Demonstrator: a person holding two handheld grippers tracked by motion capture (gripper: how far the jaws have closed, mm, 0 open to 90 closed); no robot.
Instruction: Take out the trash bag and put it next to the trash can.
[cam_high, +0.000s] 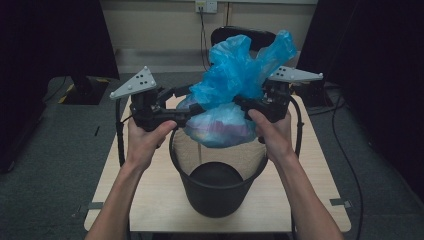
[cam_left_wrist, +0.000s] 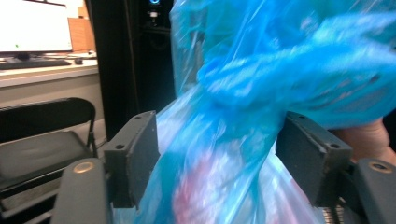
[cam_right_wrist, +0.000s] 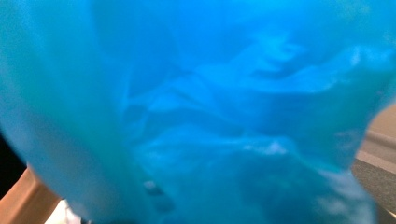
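Observation:
A blue plastic bag (cam_high: 235, 85), full and bunched at the neck, hangs above a black bin (cam_high: 215, 190) on the table. From the left, my left gripper (cam_high: 192, 107) reaches the bag's neck. In the left gripper view its jaws stand wide apart with the bag (cam_left_wrist: 261, 93) passing loosely between the fingers (cam_left_wrist: 135, 158). My right gripper (cam_high: 242, 102) comes in from the right and meets the neck, where it is shut on the plastic. Blue plastic (cam_right_wrist: 210, 116) lies right against the right gripper's camera and hides its jaws.
The bin stands at the front middle of a light wooden table (cam_high: 310, 180). A black chair (cam_high: 225, 34) stands behind the table by the wall. Cables (cam_high: 350, 165) trail over the grey floor on the right. A dark stand (cam_high: 82, 90) sits at the left.

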